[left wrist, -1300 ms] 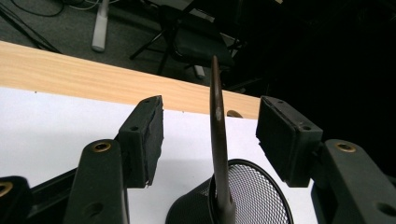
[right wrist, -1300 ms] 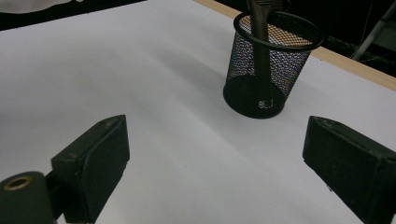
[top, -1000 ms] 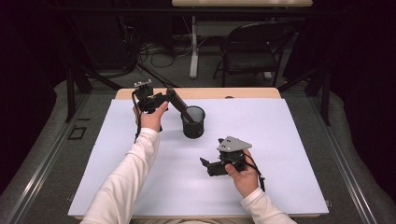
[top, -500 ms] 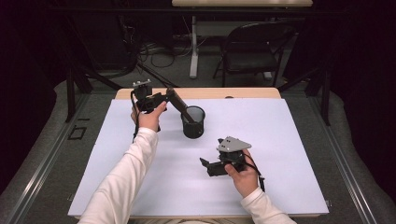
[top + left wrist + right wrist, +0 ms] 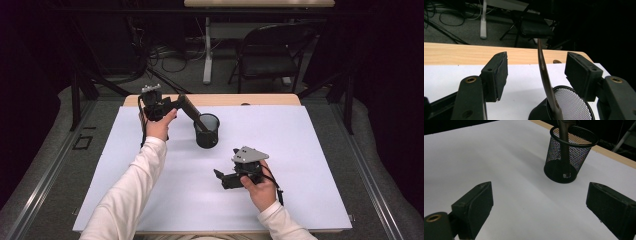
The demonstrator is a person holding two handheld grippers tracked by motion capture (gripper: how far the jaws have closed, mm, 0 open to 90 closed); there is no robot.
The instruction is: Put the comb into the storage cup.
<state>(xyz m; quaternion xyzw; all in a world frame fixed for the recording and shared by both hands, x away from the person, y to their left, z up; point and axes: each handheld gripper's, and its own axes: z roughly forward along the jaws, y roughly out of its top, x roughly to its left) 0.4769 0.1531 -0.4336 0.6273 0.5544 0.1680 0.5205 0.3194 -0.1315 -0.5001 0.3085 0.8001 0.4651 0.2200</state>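
A white-covered desk (image 5: pixel 300 165) carries a black wire-mesh cup (image 5: pixel 207 131) near its far edge, holding a dark, slim curved stick (image 5: pixel 545 80) leaning between the spread left gripper (image 5: pixel 536 72); the right gripper (image 5: pixel 539 202) is also spread.

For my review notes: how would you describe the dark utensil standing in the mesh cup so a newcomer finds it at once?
Start at the white sheet covering the table and find the black mesh cup toward its far side. The dark utensil stands inside, leaning over the rim between the left gripper's open jaws, which do not touch it. It is the one long, thin, curved, glossy brown piece here.
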